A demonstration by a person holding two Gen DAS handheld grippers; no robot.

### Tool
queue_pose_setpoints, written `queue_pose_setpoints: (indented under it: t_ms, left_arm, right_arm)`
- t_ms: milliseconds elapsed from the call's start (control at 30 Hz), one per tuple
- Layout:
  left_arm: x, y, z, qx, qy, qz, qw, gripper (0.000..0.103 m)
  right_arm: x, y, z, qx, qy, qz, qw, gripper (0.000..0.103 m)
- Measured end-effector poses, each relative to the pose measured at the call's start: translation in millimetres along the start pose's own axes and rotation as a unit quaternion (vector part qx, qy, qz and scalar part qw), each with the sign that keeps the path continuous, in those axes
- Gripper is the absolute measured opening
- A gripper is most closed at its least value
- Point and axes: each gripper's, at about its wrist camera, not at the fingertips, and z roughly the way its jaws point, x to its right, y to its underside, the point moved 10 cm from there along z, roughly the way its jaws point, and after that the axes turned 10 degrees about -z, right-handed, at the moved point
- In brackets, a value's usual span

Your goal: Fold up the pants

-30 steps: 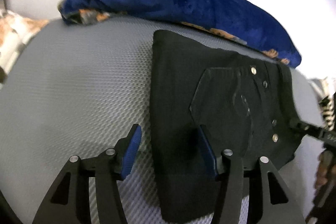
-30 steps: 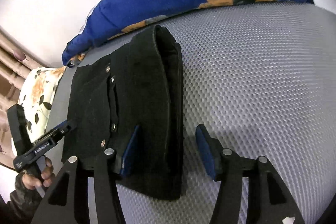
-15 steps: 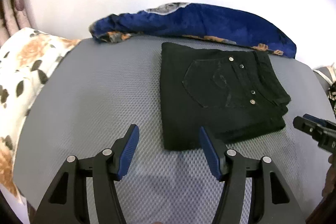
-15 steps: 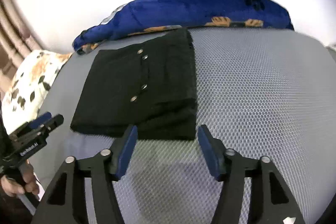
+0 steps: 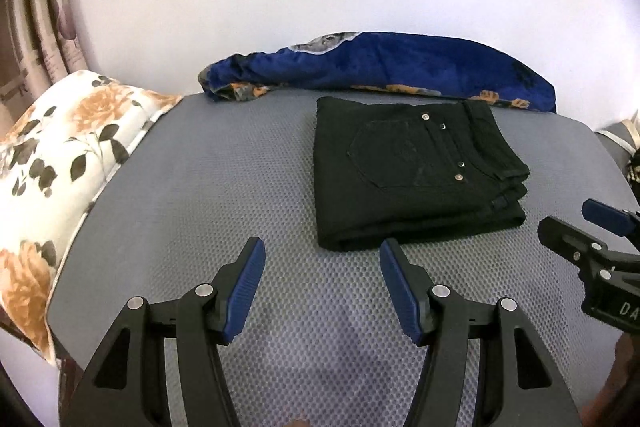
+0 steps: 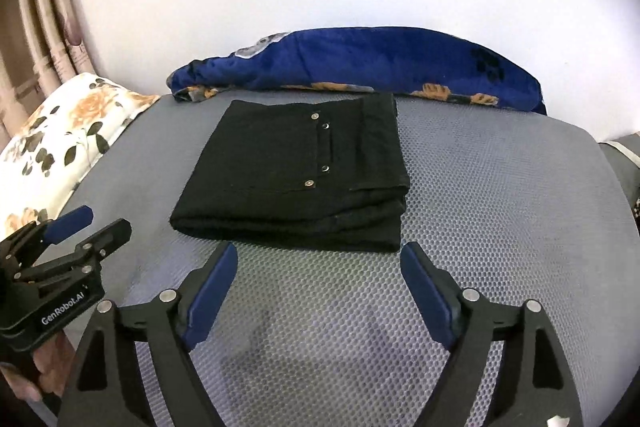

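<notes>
black pants (image 5: 404, 179) folded flat on grey mat (image 5: 200, 195), at 12 o'clock. left gripper (image 5: 322, 259) open, empty. right gripper (image 6: 318, 263) just opening wider, empty.

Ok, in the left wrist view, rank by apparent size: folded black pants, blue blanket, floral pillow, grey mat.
1. grey mat
2. floral pillow, though nearness inflates it
3. blue blanket and folded black pants: too alike to rank

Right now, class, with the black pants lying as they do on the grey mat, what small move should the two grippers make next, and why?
Probably just draw both back and stop. The black pants already lie in a compact, squared stack on the grey mat. The left gripper and right gripper, its jaws just opened wider, are both open, empty and clear of the cloth. Nothing visible looks left to fold.
</notes>
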Motion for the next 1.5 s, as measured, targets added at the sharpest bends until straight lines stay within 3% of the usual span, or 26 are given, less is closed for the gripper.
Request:
queue_pose_setpoints:
  t_ms: [567, 1500]
  left_arm:
    - [1.1, 2.6, -16.7, 0.019, -0.008, -0.003, 0.9998, 0.061]
    - [-2.2, 5.9, -8.0, 0.017, -0.023, 0.008, 0.9995, 0.061]
  right_arm:
    - [-5.0, 7.7, -11.2, 0.012, 0.011, -0.002, 1.0, 0.086]
    - [-10.0, 11.9, -5.2, -0.001, 0.004, -0.005, 1.0, 0.086]
